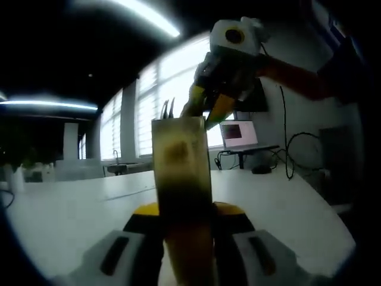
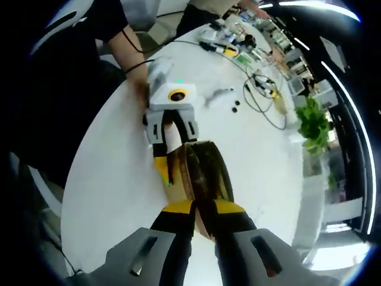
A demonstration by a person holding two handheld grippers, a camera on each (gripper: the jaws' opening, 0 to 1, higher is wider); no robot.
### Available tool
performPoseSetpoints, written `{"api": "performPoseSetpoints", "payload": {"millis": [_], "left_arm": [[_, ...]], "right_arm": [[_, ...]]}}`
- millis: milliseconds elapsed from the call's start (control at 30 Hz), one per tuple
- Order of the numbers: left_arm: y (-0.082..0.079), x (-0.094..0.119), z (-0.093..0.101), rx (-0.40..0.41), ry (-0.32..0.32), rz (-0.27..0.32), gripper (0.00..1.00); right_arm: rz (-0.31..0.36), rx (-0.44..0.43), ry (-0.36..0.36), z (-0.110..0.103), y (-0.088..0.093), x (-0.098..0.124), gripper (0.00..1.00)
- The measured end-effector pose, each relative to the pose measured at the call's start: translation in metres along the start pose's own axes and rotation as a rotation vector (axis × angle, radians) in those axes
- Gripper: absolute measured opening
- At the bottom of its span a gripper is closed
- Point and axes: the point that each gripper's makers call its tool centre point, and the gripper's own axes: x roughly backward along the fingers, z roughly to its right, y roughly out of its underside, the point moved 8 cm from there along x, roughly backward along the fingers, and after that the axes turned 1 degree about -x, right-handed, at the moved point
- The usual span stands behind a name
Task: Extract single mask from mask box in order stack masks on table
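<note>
White desk (image 2: 113,179): beneath both grippers. Mask box (image 1: 181,179): brown, upright, clamped between left gripper (image 1: 187,238) jaws. Right gripper (image 2: 202,223): closed on the box's upper edge from above. Laptop (image 1: 238,134): beyond the left gripper, on desk.

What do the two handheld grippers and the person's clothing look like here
The right gripper has a pale grey body with dark slots, yellow shoulders and black jaws. The left gripper is built alike: light grey housing, a green indicator light, yellow-tipped dark jaws. A black cable runs along the person's arm, under a dark short sleeve. In the left gripper view, an orange-red sleeve shows behind the right gripper.
</note>
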Motion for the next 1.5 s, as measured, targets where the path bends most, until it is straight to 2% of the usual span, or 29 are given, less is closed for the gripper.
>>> {"api": "performPoseSetpoints", "payload": {"millis": [133, 233, 467, 567, 833, 1233, 1333, 1500], "left_arm": [[0.000, 0.000, 0.001, -0.003, 0.001, -0.001, 0.33], [0.000, 0.000, 0.000, -0.003, 0.001, -0.001, 0.33], [0.000, 0.000, 0.000, -0.008, -0.003, -0.003, 0.34], [0.000, 0.000, 0.000, -0.013, -0.003, -0.005, 0.34], [0.001, 0.000, -0.001, -0.016, -0.003, -0.008, 0.35], [0.001, 0.001, 0.001, -0.017, -0.003, -0.019, 0.34], [0.002, 0.000, 0.001, -0.017, -0.004, -0.023, 0.34], [0.002, -0.001, 0.002, -0.019, -0.004, -0.025, 0.34]], "right_arm": [[0.021, -0.022, -0.029, 0.001, -0.003, -0.001, 0.05], [0.018, -0.007, -0.035, 0.005, -0.001, -0.005, 0.04], [0.010, -0.010, -0.098, 0.011, 0.000, -0.012, 0.04], [0.007, -0.003, -0.121, 0.002, -0.004, -0.016, 0.02], [0.013, -0.001, -0.131, 0.010, -0.003, -0.022, 0.00], [0.050, -0.026, -0.145, 0.009, 0.000, -0.010, 0.00], [0.077, -0.029, -0.114, 0.005, -0.003, -0.001, 0.00], [0.119, -0.055, -0.075, 0.011, 0.002, 0.016, 0.00]]}}
